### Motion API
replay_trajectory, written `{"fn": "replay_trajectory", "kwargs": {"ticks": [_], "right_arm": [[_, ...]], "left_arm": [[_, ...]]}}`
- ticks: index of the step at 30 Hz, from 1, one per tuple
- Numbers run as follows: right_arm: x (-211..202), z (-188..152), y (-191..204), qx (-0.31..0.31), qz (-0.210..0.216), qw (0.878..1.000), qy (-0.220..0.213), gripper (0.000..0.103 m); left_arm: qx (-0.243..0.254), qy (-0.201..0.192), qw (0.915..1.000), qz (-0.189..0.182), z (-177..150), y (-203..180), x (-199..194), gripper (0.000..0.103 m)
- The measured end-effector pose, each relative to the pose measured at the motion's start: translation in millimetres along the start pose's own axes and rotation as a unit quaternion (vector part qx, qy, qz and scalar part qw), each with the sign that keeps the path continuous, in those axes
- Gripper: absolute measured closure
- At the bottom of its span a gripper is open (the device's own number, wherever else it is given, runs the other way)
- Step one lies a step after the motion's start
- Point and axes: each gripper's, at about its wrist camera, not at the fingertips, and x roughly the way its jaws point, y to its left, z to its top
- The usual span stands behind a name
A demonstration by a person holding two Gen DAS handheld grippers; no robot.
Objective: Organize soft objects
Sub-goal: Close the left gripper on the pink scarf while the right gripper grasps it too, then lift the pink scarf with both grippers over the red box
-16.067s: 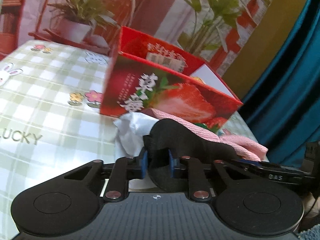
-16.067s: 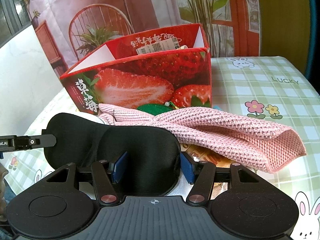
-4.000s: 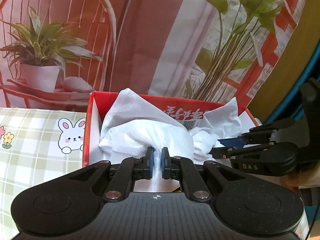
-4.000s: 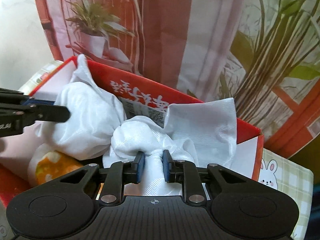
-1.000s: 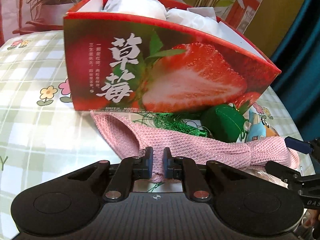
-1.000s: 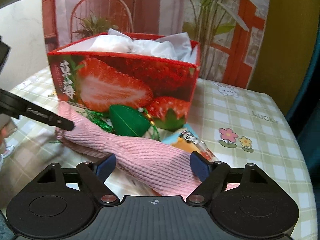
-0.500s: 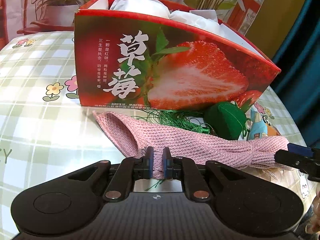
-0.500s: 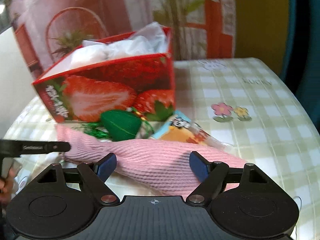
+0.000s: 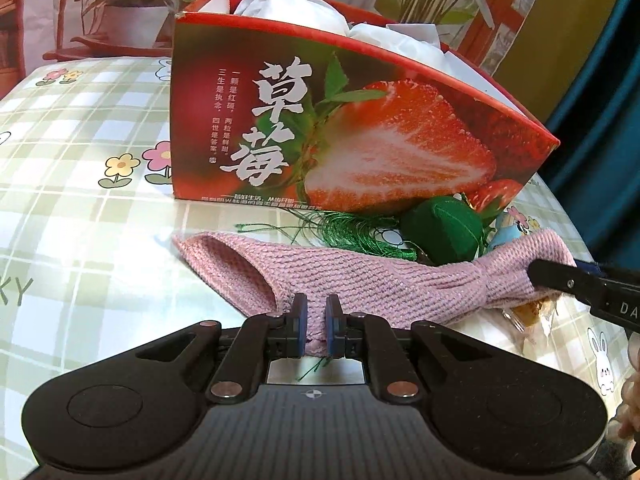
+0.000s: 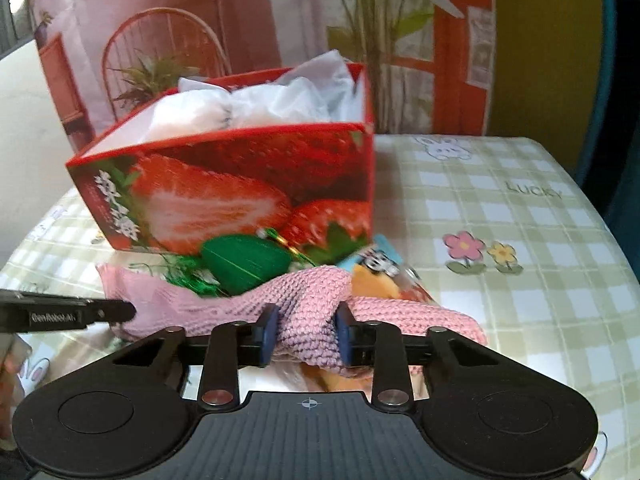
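Observation:
A pink knitted cloth (image 9: 360,276) lies on the checked tablecloth in front of the red strawberry box (image 9: 360,140). My left gripper (image 9: 316,320) is shut on the cloth's near edge toward its left end. My right gripper (image 10: 308,332) has its jaws closing, and its pads squeeze a bunched fold of the pink knitted cloth (image 10: 308,304) near the other end. White cloths (image 10: 260,100) fill the strawberry box (image 10: 240,192). The right gripper's finger (image 9: 580,284) shows at the right edge of the left wrist view.
A green stuffed pouch (image 9: 440,236) with green tassel threads (image 9: 352,236) lies between the cloth and the box. A snack packet (image 10: 380,276) sits under the cloth's right end. The tablecloth (image 10: 520,240) stretches to the right; a printed backdrop stands behind.
The right gripper's jaws have come together from wide apart onto the pink cloth, bunching it. The left gripper stays shut on the cloth, and its view has shifted slightly.

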Motion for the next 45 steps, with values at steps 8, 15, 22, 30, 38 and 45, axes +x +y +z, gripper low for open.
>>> {"fn": "replay_trajectory", "kwargs": {"ticks": [8,15,22,30,38,45], "right_arm": [[0,-6,-4,0.012,0.009,1.0,-0.001,0.079],[-2,-11,-6,0.018,0.011,1.0,-0.009,0.079],[-17,-19,-7,0.019,-0.004,1.0,-0.016,0.062],[-16,-25,-9,0.026,-0.015,1.0,0.001,0.058],[-13,-23,-11,0.028,-0.014,0.999,-0.003,0.074],[-23,-13,-6,0.014,0.016,0.999,-0.024,0.085]], "left_arm": [[-0.003,-0.001,1.0,0.0,0,0,1,0.092],[-0.002,-0.002,1.0,-0.001,-1,0,1,0.092],[-0.007,-0.004,1.0,-0.002,-2,1,0,0.092],[-0.007,-0.003,1.0,-0.003,0,1,0,0.092],[-0.015,0.01,0.9991,-0.038,6,5,3,0.092],[0.005,-0.024,0.9979,-0.06,9,-3,-13,0.101]]}}
